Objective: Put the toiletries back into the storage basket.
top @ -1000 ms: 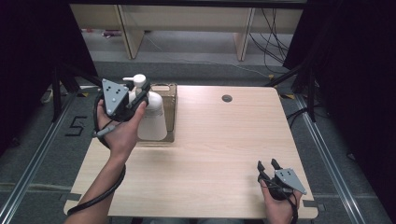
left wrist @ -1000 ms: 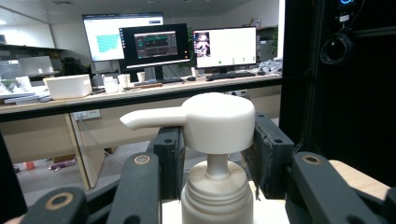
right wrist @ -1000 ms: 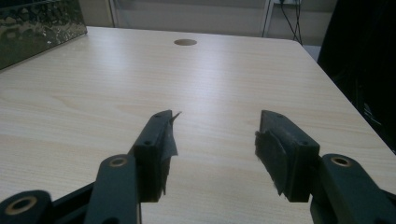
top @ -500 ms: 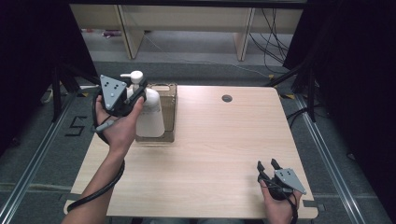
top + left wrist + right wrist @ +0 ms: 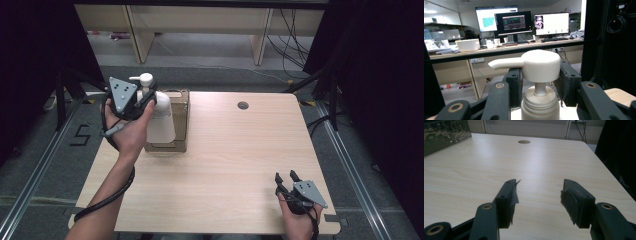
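A white pump bottle (image 5: 161, 122) hangs upright over a brown open-topped box (image 5: 180, 117) at the table's far left. My left gripper (image 5: 147, 99) is shut on it just under the pump. In the left gripper view the jaws press on either side of the bottle (image 5: 540, 103), with its pump head above them and the spout pointing left. My right gripper (image 5: 286, 176) rests near the table's front right corner. Its jaws stand open with nothing between them, as the right gripper view (image 5: 539, 195) shows.
The light wooden table (image 5: 240, 150) has a round cable hole (image 5: 243, 105) near its far edge. Metal rails run along the floor on both sides. Desk legs and cables stand beyond the far edge. The box's dark wall (image 5: 444, 135) shows far left of my right gripper.
My left gripper has lifted the bottle slightly and drawn it a little toward the left. The right gripper has stayed put.
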